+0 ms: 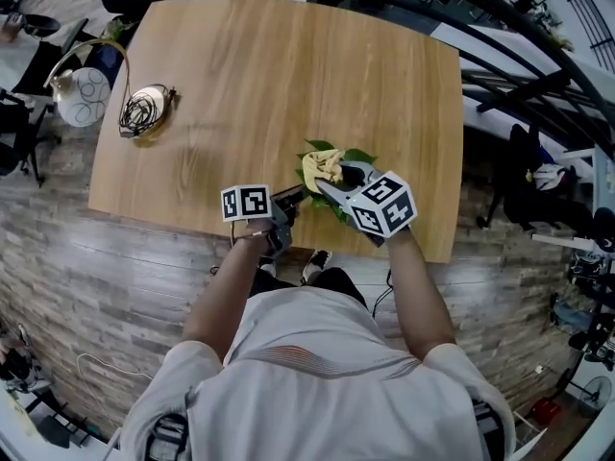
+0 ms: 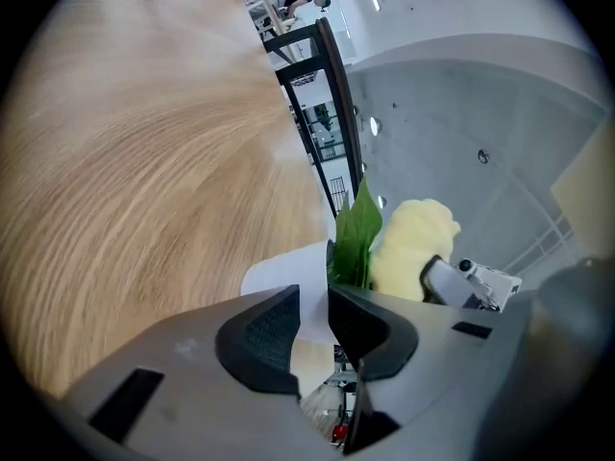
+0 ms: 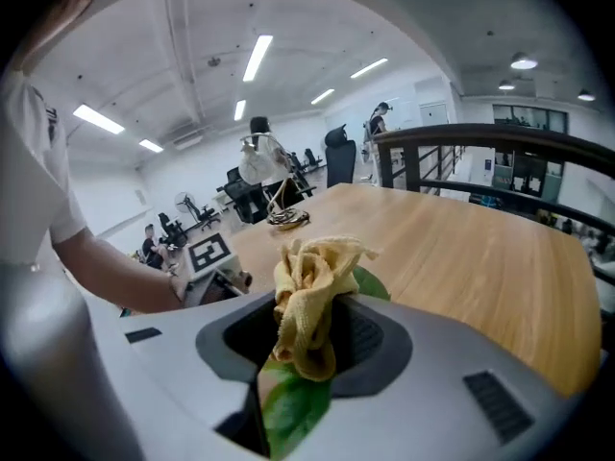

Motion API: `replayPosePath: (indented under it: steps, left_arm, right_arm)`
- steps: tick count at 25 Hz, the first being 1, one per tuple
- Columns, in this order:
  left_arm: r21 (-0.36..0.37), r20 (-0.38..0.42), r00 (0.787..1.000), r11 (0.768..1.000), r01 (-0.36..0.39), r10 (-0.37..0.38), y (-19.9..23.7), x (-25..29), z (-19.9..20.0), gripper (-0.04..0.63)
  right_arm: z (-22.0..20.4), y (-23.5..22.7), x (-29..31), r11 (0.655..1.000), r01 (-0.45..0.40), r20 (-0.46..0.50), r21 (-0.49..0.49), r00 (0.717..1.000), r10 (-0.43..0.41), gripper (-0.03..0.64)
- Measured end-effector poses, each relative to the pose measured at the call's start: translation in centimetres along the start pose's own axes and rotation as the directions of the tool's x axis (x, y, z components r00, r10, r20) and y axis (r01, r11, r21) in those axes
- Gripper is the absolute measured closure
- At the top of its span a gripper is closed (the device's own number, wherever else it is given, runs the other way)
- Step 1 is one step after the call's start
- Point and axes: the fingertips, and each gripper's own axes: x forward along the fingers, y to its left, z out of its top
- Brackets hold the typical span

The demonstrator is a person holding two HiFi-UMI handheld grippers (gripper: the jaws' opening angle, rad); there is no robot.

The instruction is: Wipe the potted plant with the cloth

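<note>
The cloth is being clamped by the right hand-held gripper, the pot apparently by the left hand-held gripper; the leaf underneath is being endangered by hard dragging.

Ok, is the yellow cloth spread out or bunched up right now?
Bunched up: the yellow cloth is a crumpled wad clamped in the right tongs, with a green plant leaf showing just beneath it.

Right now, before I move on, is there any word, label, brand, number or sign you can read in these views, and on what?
None readable.
The cube on the left gripper and the cube on the right gripper bear only black-and-white square markers, no letters or digits.
</note>
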Motion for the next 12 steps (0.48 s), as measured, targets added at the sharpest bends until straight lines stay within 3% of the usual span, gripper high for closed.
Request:
replayPosePath:
  steps: [6, 10, 12]
  left_arm:
    - [-0.005, 0.019, 1.0, 1.0, -0.013, 0.013, -0.1, -0.1, 0.0, 0.506]
    - [-0.006, 0.033, 0.999, 1.0, -0.019, 0.019, 0.2, -0.3, 0.1, 0.508]
    - [-0.007, 0.038, 0.999, 1.0, -0.021, 0.021, 0.2, -0.4, 0.1, 0.508]
  right_arm:
    - [-0.2, -7.2, -1.5, 0.964, 0.205, 0.05, 0.166, 0.975, -0.216, 0.423]
    - [-1.5, -11.2, -4.5, 0.892, 0.396, 0.047, 0.219, 0.909, -0.415, 0.423]
    - [-0.7, -10.9, -5.7, 0.886, 0.396, 0.099, 0.242, 0.898, -0.428, 0.423]
